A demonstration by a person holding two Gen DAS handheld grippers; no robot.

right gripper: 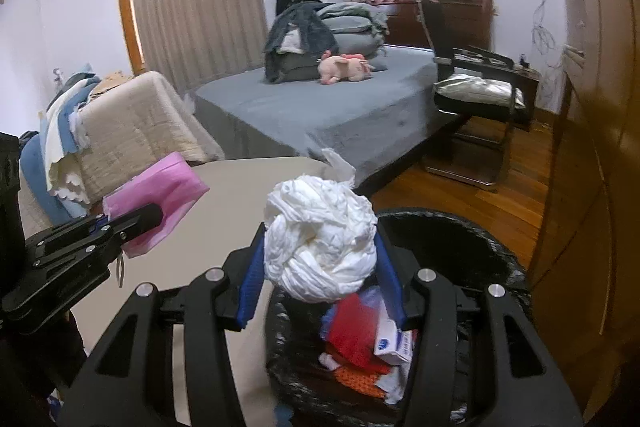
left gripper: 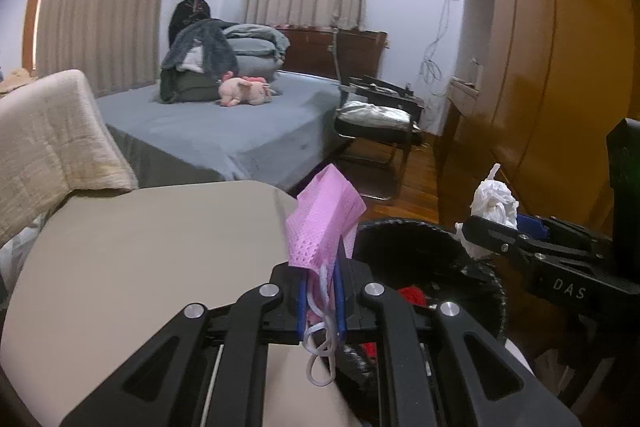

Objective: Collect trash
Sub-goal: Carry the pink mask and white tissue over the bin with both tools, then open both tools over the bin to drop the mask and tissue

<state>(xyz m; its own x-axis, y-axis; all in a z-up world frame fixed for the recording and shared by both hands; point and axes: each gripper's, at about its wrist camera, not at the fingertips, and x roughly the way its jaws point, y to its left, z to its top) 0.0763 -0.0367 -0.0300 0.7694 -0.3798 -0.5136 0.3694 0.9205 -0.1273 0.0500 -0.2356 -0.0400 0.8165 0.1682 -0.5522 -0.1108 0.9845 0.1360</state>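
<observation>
My left gripper (left gripper: 320,301) is shut on a pink face mask (left gripper: 322,217) with white ear loops, held above the edge of the beige table (left gripper: 140,259), beside the black trash bin (left gripper: 432,259). The mask also shows in the right wrist view (right gripper: 160,203), gripped by the left gripper (right gripper: 132,223). My right gripper (right gripper: 320,287) is shut on a crumpled white tissue ball (right gripper: 320,243), held over the black bin (right gripper: 460,239), which holds red and white trash. The tissue (left gripper: 494,199) and right gripper (left gripper: 486,229) show at the right of the left wrist view.
A bed with grey sheet (right gripper: 340,103), folded bedding and a pink plush toy (right gripper: 346,65) lies beyond the table. A black chair (right gripper: 476,95) stands on the wooden floor. A wooden wardrobe (right gripper: 592,147) is at right. A cloth-covered pile (right gripper: 132,123) is at left.
</observation>
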